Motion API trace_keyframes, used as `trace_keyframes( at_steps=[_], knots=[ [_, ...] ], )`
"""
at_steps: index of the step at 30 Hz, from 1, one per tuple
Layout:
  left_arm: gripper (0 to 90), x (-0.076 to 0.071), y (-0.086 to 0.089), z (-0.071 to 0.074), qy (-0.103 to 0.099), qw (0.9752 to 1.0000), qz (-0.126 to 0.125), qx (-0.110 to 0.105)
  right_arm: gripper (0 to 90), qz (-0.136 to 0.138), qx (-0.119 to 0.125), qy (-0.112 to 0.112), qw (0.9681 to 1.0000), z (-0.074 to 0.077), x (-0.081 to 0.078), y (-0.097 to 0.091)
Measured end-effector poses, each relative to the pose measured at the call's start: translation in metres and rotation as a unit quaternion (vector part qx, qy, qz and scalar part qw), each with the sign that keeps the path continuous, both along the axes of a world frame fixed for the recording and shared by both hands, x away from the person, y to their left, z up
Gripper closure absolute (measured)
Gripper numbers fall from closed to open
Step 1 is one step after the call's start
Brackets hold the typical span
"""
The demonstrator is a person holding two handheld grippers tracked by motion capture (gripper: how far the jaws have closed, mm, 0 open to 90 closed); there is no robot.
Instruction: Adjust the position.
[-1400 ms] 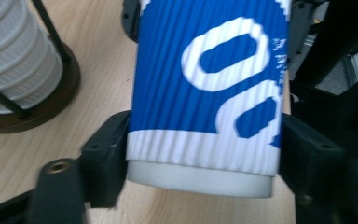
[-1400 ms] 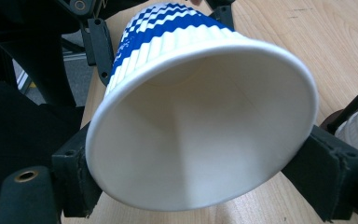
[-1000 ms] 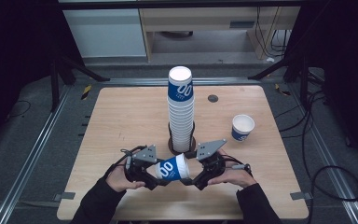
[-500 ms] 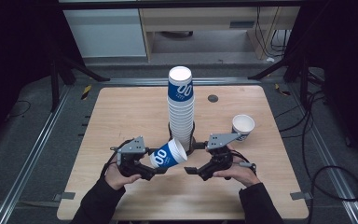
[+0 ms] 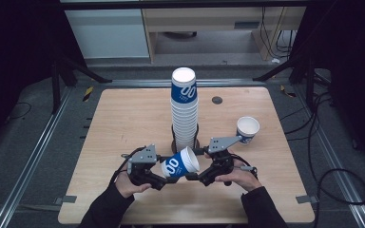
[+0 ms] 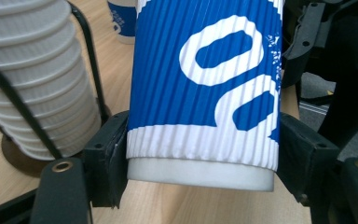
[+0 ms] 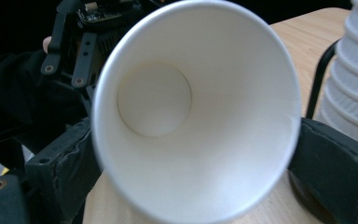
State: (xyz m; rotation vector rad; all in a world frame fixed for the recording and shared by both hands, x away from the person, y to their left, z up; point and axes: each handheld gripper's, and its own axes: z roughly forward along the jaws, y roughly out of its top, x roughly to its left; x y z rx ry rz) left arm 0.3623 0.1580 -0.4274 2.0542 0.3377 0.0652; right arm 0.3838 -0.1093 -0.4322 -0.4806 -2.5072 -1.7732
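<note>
Since half a second ago: both grippers drawn back together at the near middle of the table, with the held cup between them once more; the standing cup at the right unmoved.

Table [image 5: 123, 123] — light wood, rectangular, on a dark floor with metal rails at either side.

Cup stack [image 5: 184, 109] — tall column of nested blue-and-white paper cups, upright in a black wire holder at the table's centre, just beyond the grippers. Its ribbed white rims appear at the left of the left gripper view [image 6: 32, 79] and at the right edge of the right gripper view [image 7: 354, 70].

Left gripper [image 5: 158, 178] — held in the person's left hand; jaws pressed against the base end of the held cup, one on each side.

Right gripper [image 5: 204, 175] — held in the right hand; jaws stand on either side of the cup's open rim, touching it at the right; whether they squeeze it, I cannot tell.

Held cup [image 5: 179, 164] — blue with white markings, lying on its side above the table, mouth toward the right gripper. Ribbed sleeve and white base show close up [image 6: 205, 88]; empty white interior [image 7: 196, 116].

Single cup [image 5: 247, 129] — upright, open, well apart at the right.
</note>
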Motion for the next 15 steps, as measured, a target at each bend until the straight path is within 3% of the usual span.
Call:
trace_keyframes(
  at_steps=[7,15],
  knots=[
    [27.1,-0.0048,-0.007,-0.0015,-0.007,0.9998,-0.017,0.009,8.5,0.024,0.004,0.015,0.9996,-0.0021,-0.0018,0.0049],
    [26.4,-0.0031,-0.0065,-0.0017,0.0,0.9998,-0.019,0.01,11.9,0.03,0.004,0.013,0.9995,-0.0014,-0.0025,0.004]
  ],
)
